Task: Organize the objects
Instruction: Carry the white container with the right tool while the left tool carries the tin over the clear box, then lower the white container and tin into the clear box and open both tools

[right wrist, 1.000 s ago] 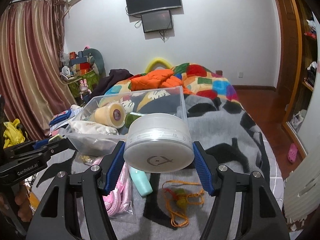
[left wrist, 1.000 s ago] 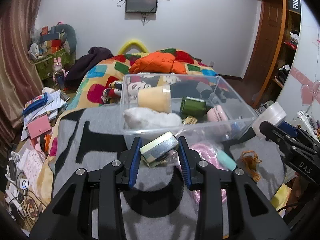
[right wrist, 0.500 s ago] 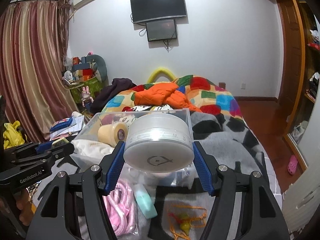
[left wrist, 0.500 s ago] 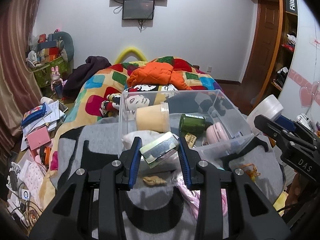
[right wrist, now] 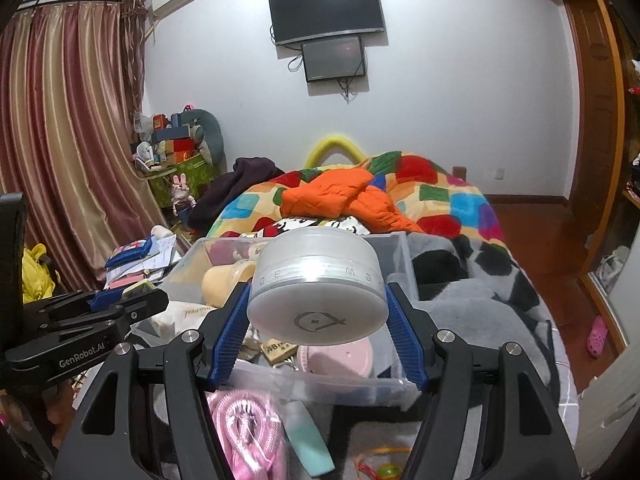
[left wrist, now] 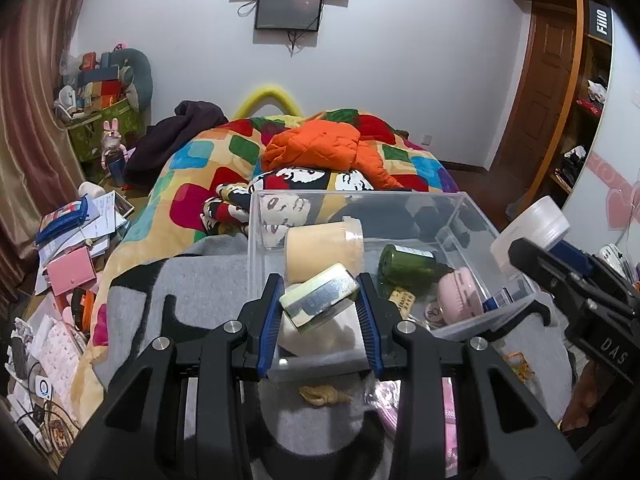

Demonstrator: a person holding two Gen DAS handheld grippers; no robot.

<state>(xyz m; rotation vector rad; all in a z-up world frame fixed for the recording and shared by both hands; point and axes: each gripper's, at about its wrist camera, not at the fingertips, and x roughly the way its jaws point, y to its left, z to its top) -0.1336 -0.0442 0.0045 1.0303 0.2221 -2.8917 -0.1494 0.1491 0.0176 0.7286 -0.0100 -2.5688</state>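
My left gripper (left wrist: 320,306) is shut on a small pale-green and silver tin (left wrist: 318,298), tilted, held over the near edge of a clear plastic bin (left wrist: 466,206) on the bed. My right gripper (right wrist: 318,316) is shut on a round frosted white jar (right wrist: 318,280) with a fish logo, held above the same clear plastic bin (right wrist: 404,248). Inside the bin lie a cream-coloured roll (left wrist: 324,252), a green bottle (left wrist: 406,262), a pink round case (left wrist: 458,294) and a white cloth. In the left wrist view the right gripper (left wrist: 532,242) with its jar shows at the right edge.
A grey and black blanket (left wrist: 208,288) covers the near bed, with a pink cord (right wrist: 244,428), a teal tube (right wrist: 312,440) and an orange string (right wrist: 380,464) lying before the bin. An orange jacket (left wrist: 320,148) lies behind. Papers and boxes (left wrist: 76,240) clutter the left side.
Both grippers have moved forward and slightly up with their loads, from short of the bin to over its near edge. Neither grip has altered.
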